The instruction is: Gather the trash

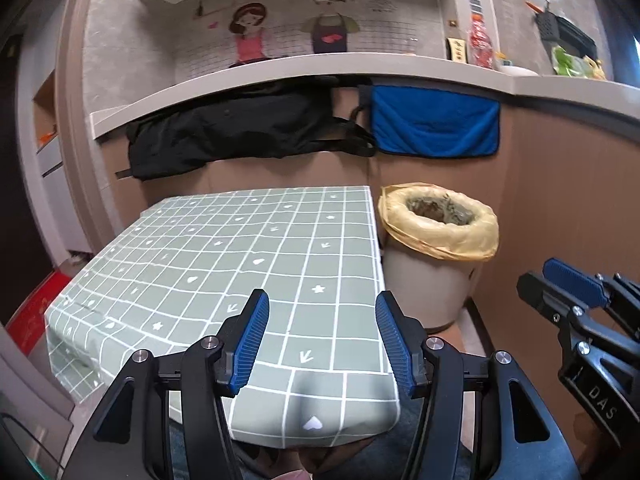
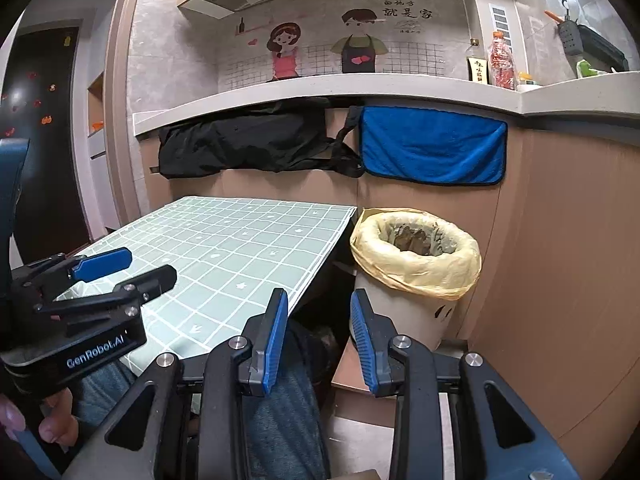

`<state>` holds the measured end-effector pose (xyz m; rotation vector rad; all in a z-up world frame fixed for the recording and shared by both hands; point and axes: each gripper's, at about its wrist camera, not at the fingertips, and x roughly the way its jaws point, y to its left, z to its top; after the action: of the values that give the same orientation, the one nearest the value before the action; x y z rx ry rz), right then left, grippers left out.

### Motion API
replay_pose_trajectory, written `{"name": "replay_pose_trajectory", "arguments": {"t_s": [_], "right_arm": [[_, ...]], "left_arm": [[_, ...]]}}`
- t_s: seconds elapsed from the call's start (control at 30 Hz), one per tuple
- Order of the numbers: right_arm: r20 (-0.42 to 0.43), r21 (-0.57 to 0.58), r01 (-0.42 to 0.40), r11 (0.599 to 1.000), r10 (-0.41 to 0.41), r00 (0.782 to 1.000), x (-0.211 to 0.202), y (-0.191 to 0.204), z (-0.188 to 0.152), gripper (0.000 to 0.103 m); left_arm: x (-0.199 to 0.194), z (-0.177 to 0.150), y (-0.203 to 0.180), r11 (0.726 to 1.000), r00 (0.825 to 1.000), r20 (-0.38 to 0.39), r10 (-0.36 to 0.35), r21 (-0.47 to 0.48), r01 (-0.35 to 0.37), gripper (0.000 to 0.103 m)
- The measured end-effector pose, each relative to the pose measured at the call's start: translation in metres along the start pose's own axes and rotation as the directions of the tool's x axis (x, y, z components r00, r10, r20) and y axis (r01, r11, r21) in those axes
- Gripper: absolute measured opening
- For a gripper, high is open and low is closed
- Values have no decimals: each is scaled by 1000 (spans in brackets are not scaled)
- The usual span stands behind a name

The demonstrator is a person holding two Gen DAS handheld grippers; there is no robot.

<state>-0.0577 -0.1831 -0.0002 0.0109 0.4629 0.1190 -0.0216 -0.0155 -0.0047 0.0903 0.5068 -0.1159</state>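
A pale bin [image 1: 424, 280] lined with a yellow bag [image 1: 440, 236] stands on the floor right of a small table with a green checked cloth [image 1: 240, 256]; crumpled waste shows inside it. My left gripper [image 1: 322, 304] hovers open over the near edge of the cloth, nothing between its blue pads. My right gripper [image 2: 320, 304] is open too, over the gap between the table [image 2: 224, 248] and the bin [image 2: 404, 308], holding nothing. Each gripper shows in the other's view: the right one [image 1: 560, 284], the left one [image 2: 132, 268]. No loose trash is visible on the cloth.
Behind the table a counter ledge [image 1: 280, 72] runs across, with a black bag [image 1: 232, 128] and a blue towel [image 1: 436, 120] hanging below it. Bottles [image 2: 500, 60] stand on the ledge at right. A brown panel wall [image 2: 560, 260] closes the right side. A person's jeans-clad legs [image 2: 280, 408] are below.
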Motion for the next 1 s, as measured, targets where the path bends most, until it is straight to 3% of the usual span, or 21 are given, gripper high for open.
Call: {"name": "replay_pose_trajectory", "arguments": {"t_s": [1.0], "right_arm": [[-13, -6, -42, 999, 42, 999, 6, 12, 0, 33]], "left_arm": [[-7, -1, 11, 999, 999, 20, 40, -28, -39, 56]]}}
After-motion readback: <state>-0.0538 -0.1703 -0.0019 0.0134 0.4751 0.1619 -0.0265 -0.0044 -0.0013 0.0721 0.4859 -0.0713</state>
